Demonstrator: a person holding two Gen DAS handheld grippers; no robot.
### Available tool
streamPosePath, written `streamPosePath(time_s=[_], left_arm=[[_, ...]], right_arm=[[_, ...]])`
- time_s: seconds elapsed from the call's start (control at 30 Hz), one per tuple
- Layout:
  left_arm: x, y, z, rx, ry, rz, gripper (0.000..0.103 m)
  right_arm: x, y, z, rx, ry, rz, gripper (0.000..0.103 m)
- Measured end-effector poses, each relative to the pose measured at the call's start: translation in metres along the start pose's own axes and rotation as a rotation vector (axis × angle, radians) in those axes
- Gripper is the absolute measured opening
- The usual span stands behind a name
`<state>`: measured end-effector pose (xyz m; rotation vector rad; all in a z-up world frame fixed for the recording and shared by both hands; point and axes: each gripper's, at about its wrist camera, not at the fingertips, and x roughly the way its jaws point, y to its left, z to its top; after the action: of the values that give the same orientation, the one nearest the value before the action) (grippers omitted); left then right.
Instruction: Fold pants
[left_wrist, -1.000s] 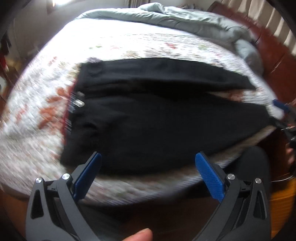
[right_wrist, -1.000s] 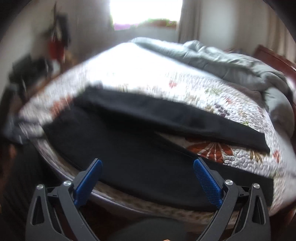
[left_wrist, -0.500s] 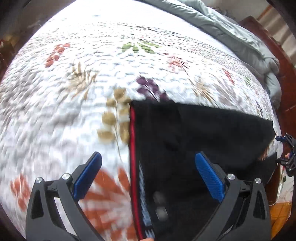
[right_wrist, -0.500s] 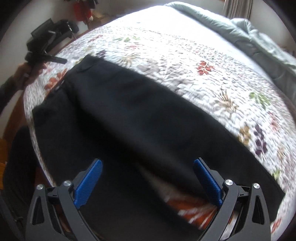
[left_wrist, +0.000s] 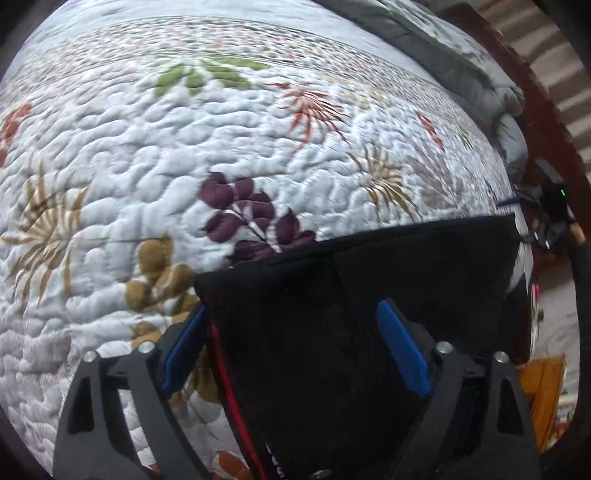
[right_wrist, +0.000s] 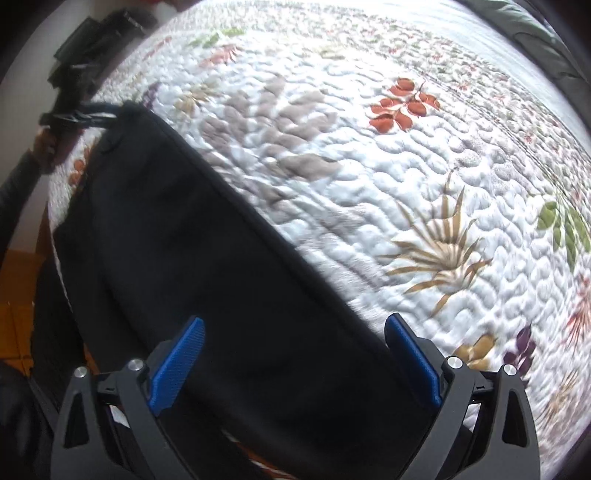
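I have the black pants (left_wrist: 369, 295) lying flat on the bed's quilt (left_wrist: 184, 147), with one long edge running diagonally across the right wrist view and the waistband end under my left hand. A red stripe and some lettering run down that end on the left wrist view, so I read that as the waistband.

My left gripper (left_wrist: 291, 347) is closing over the waistband corner: one blue pad sits just off the cloth over the quilt, the other over the black fabric, so the corner lies between the jaws but the pads do not press it yet. My right gripper (right_wrist: 295, 362) stands wide, straddling the far edge of a leg (right_wrist: 258, 277), one pad over cloth and one over quilt; nothing is pinched there either.

I judge the fabric soft, limp and light, with no stiffness of its own. It should drape and sag wherever I do not support it, and a single-layer pinch could slip or peel one layer away. So I want to take the thick waistband seam on the left and the leg's edge on the right, biting through all layers, and lift both evenly. The puffy quilt may catch in a low pinch.
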<state>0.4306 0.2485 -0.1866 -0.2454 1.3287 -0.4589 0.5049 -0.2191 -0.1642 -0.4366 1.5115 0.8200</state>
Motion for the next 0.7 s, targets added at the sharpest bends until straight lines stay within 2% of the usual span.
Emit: streamPosePath(time_s=[0.07,0.13,0.2,0.3,0.37,0.43,0.47,0.5,0.53,0.57,0.63,0.7], left_arm=[[0.004,0.001,0.000,0.011,0.021,-0.008,0.081],[0.006,0.007,0.001,0.001,0.030,-0.002,0.066],[0.005,0.014,0.003,-0.012,0.029,-0.002,0.055],[0.004,0.022,0.003,-0.029,0.036,-0.018,0.048],[0.004,0.023,0.004,-0.025,0.043,-0.008,0.045],[0.002,0.022,0.004,-0.026,0.038,0.000,0.035],[0.002,0.022,0.005,-0.025,0.037,0.011,0.032],[0.000,0.020,0.005,-0.020,0.035,0.012,0.030],[-0.002,0.020,0.004,-0.017,0.032,0.013,0.024],[-0.003,0.018,0.003,-0.013,0.030,0.012,0.022],[-0.005,0.013,0.002,-0.002,0.022,0.015,0.015],[-0.009,0.008,0.001,0.012,0.007,0.028,0.013]], right_arm=[[0.010,-0.010,0.004,-0.011,0.043,-0.006,0.096],[0.018,-0.015,0.006,-0.017,0.081,0.025,0.089],[0.024,-0.018,0.006,-0.030,0.107,0.043,0.088],[0.029,-0.023,0.006,-0.034,0.130,0.070,0.088],[0.028,-0.028,0.007,-0.022,0.133,0.082,0.084],[0.021,-0.035,0.005,-0.017,0.146,0.089,0.070],[0.018,-0.037,0.004,-0.014,0.161,0.095,0.067],[0.013,-0.042,0.002,-0.012,0.173,0.102,0.056],[0.009,-0.046,-0.001,-0.015,0.183,0.100,0.047],[0.005,-0.047,-0.004,-0.016,0.188,0.093,0.041],[-0.002,-0.051,-0.011,0.002,0.192,0.089,0.019],[-0.012,-0.049,-0.020,0.004,0.176,0.087,0.014]])
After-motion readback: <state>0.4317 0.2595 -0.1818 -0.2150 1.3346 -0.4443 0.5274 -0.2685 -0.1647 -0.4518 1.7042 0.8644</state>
